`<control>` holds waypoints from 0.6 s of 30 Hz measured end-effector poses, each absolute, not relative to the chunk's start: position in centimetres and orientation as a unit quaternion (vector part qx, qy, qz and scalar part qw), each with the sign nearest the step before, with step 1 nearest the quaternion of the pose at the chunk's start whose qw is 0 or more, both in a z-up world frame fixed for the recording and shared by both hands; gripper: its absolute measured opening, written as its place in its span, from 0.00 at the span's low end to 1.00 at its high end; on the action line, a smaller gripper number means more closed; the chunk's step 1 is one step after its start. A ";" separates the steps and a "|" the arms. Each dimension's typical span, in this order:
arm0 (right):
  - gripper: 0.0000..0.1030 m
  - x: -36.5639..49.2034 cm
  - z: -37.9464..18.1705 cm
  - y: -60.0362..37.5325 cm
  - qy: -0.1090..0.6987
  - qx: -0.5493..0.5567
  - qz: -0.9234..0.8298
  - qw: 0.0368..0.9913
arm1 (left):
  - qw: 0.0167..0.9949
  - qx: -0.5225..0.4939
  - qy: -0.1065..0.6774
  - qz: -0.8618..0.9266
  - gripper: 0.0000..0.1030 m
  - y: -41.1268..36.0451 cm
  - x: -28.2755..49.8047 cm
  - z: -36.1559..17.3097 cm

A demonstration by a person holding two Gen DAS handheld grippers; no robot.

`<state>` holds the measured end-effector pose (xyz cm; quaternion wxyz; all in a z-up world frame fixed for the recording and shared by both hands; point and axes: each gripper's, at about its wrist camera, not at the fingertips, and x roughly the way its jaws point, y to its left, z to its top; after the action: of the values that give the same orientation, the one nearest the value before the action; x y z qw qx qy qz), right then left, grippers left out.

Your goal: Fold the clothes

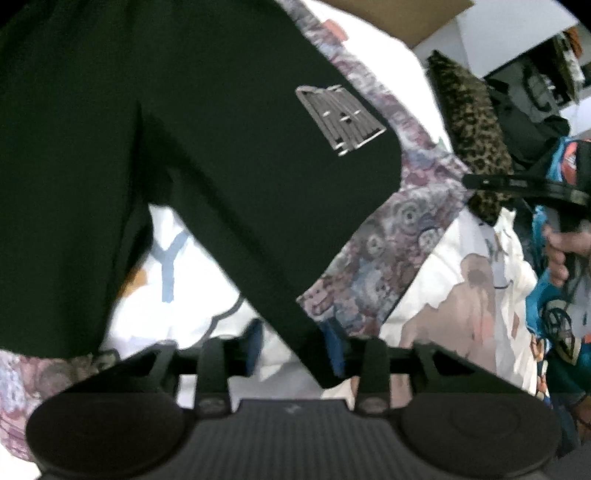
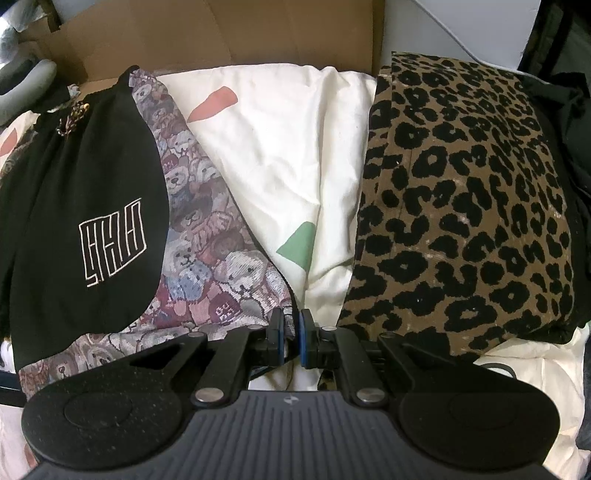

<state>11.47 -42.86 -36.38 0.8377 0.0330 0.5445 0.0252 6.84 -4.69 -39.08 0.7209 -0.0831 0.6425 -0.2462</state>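
Note:
A black garment (image 1: 207, 147) with a pale stitched logo (image 1: 340, 118) lies over a teddy-bear print cloth (image 1: 388, 236). In the left wrist view my left gripper (image 1: 295, 345) points down at it with jaws apart. A narrow corner of the black garment runs between them, close to the right pad (image 1: 337, 349), and is not pinched. In the right wrist view the black garment (image 2: 85, 206) and the bear-print cloth (image 2: 207, 236) lie at the left. My right gripper (image 2: 294, 339) is shut on the bear-print cloth's near corner. A hand (image 1: 561, 254) holds the right gripper at the left view's right edge.
All of it rests on a white quilt (image 2: 288, 147) with coloured shapes. A folded leopard-print cloth (image 2: 461, 206) lies to the right, with dark clothes beyond it. A cardboard sheet (image 2: 221, 33) stands at the back. A person's bright blue patterned clothing (image 1: 554, 325) is at the right.

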 end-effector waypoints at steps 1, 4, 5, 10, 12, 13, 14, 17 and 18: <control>0.06 11.4 -36.4 -42.8 0.545 0.033 0.025 0.837 | 0.717 -0.086 0.648 -0.242 0.52 -4.8 6.9 -39.5; 0.06 11.1 -36.3 -42.8 0.546 0.032 0.025 0.837 | 0.713 -0.103 0.648 -0.246 0.51 -5.2 7.1 -40.1; 0.06 11.0 -36.2 -42.9 0.547 0.033 0.024 0.836 | 0.713 -0.109 0.647 -0.249 0.50 -5.2 7.1 -40.3; 0.06 10.8 -36.0 -43.0 0.548 0.033 0.022 0.836 | 0.689 -0.175 0.659 -0.246 0.17 -4.4 7.4 -41.5; 0.06 10.8 -35.8 -43.0 0.547 0.034 0.022 0.836 | 0.684 -0.184 0.661 -0.249 0.14 -4.0 7.2 -41.5; 0.06 10.8 -35.8 -43.0 0.547 0.033 0.022 0.836 | 0.681 -0.187 0.662 -0.250 0.09 -3.8 7.1 -41.5; 0.06 10.8 -35.7 -43.0 0.546 0.033 0.023 0.837 | 0.681 -0.192 0.660 -0.252 0.07 -3.7 7.0 -41.3; 0.05 10.7 -35.5 -42.8 0.546 0.026 0.025 0.837 | 0.681 -0.206 0.653 -0.260 0.04 -3.2 6.6 -40.6; 0.05 10.7 -35.3 -42.7 0.546 0.022 0.026 0.837 | 0.680 -0.211 0.650 -0.264 0.04 -3.1 6.6 -40.2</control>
<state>10.68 -42.75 -35.26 0.8374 0.0224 0.5455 0.0263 6.61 -3.13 -40.23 0.6805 -0.2110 0.6503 -0.2638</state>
